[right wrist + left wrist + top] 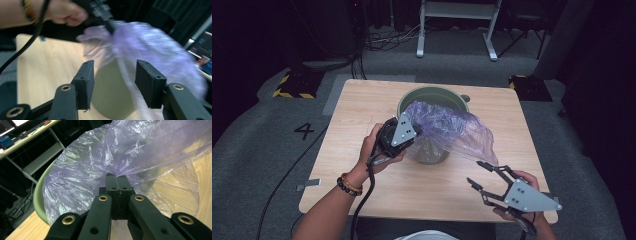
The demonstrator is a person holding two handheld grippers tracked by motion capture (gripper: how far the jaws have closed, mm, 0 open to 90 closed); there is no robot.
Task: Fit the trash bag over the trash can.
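Observation:
A pale green bin (432, 94) stands at the middle of the wooden table (362, 110). A thin purple see-through bag (452, 130) is draped over its mouth and trails down to the right. My left gripper (414, 129) is at the bin's near left rim, shut on a gathered fold of the bag (100, 157); the left gripper view has its jaws (116, 178) pinched together on the film, with the bin rim (37, 195) behind. My right gripper (474, 172) is open near the table's front right, just short of the bag's hanging corner. Between its open jaws (115, 75) show the bin (110, 95) and the blurred bag (155, 47).
A white desk frame (457, 30) stands on the floor beyond the table. Yellow-and-black striped blocks (294, 85) lie at the table's far corners. The left gripper's cable (367, 195) runs off the front edge. Bare tabletop lies left and in front of the bin.

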